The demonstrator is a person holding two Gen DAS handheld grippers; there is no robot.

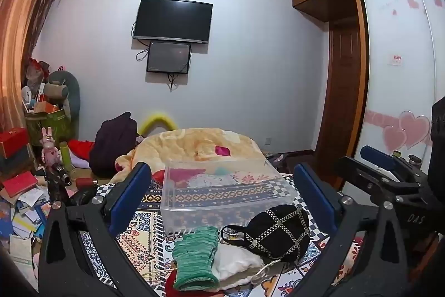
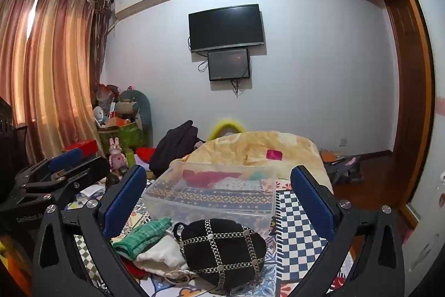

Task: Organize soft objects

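Both grippers hang over the patterned bedspread [image 1: 144, 238] with their blue-padded fingers spread wide and nothing between them. My left gripper [image 1: 222, 194] frames the small heap of soft things from above: a green knitted piece [image 1: 194, 258] lies at the left of the heap, a white cloth pouch [image 1: 236, 266] sits just beside it and partly under it, and a black cap crossed with silver chain [image 1: 281, 233] rests at the right, touching the white pouch. A bit of red fabric [image 1: 171, 283] shows under the green piece at the near edge.

My right gripper [image 2: 219, 194] looks at the same heap from further right, so the black cap [image 2: 222, 249] fills the middle of its view, with the white pouch [image 2: 164, 252] and the green knit [image 2: 141, 235] to its left. My left gripper [image 2: 64, 166] shows at the left edge of this view.

Just beyond the heap stands a clear plastic bin [image 1: 222, 213], open-topped, with the bedspread pattern showing through its walls; I cannot tell whether anything lies inside it. Behind the bin a yellow blanket [image 1: 194, 144] is bunched up, with a pink square [image 1: 222, 151] on it. On the far wall hangs a dark television [image 1: 172, 20] with a smaller screen [image 1: 169, 57] just below it.
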